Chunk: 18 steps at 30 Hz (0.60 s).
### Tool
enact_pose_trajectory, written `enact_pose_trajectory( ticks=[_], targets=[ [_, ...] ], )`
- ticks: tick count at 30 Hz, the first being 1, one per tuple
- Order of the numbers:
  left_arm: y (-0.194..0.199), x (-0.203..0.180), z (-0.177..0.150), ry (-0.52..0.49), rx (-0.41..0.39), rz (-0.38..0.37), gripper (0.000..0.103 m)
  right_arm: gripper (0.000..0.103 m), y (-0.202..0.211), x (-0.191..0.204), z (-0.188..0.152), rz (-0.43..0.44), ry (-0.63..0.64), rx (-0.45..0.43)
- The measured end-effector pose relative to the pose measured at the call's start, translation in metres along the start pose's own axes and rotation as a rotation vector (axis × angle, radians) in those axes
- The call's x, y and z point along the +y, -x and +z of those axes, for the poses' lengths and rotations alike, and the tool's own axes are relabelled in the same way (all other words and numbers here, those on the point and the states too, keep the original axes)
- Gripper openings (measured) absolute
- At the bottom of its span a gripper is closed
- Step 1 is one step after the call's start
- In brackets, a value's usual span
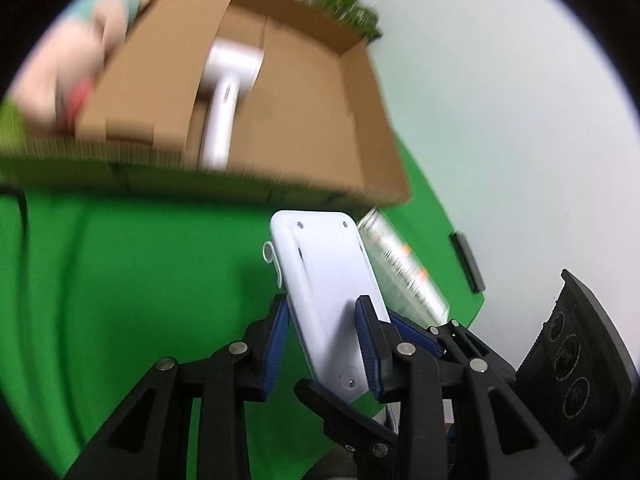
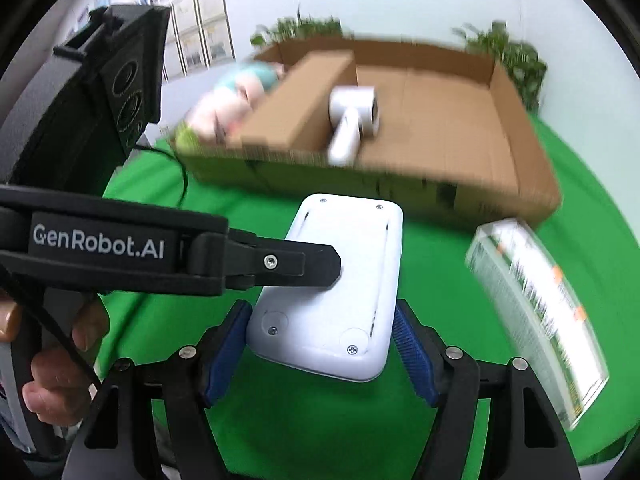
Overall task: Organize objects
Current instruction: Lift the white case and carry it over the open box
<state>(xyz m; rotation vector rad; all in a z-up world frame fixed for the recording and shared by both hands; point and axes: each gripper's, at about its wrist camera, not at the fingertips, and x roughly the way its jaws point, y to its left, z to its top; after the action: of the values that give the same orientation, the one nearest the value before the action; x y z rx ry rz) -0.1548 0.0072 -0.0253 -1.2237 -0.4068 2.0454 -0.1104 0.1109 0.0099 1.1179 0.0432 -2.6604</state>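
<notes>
1. Left wrist view showed the left gripper [image 1: 324,344] clamped narrow on the edge of a white flat device [image 1: 328,280], one blue pad on each face, with the device tilted up off the green cloth [image 1: 140,280].
2. In the right wrist view, the right gripper [image 2: 320,344] held the same white flat device [image 2: 340,280] across its width, blue pads against its two long sides; the underside with screws and round feet faced the camera.
3. The left gripper [image 2: 316,264] reached in from the left of that view, its black finger lying over the device's upper face; a person's hand [image 2: 52,360] gripped its handle at the left edge.
4. A clear plastic package [image 2: 540,312] lay on the cloth just to the right of the device, near the cardboard box's front right corner.
5. The open cardboard box [image 2: 532,152] sat toward the far edge of the cloth.
6. Inside it, a white hair dryer [image 2: 352,120] rested against the front wall, beside a brown inner carton [image 2: 296,96].
7. A pink and teal soft toy [image 2: 228,100] filled the box's left end, blurred.
8. Green plants [image 2: 508,56] stood behind the box.
</notes>
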Motion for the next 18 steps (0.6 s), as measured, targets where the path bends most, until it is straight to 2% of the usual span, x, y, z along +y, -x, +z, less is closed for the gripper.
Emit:
enact_pose_trajectory(
  ticks=[6,11,18],
  targets=[
    [0.046,-0.040,0.044,-0.127,-0.134,0.024,0.032,0.068,0.028,0.006,0.055,-0.014,0.034,-0.167],
    [0.070,-0.071,0.079,-0.228,-0.209,0.032,0.032,0.068,0.053,-0.001,0.103,-0.033,0.042,-0.282],
    [0.080,-0.105,0.123,-0.332,-0.233,0.049,0.029,0.068,0.078,-0.019,0.153,-0.048,0.026,-0.358]
  ],
)
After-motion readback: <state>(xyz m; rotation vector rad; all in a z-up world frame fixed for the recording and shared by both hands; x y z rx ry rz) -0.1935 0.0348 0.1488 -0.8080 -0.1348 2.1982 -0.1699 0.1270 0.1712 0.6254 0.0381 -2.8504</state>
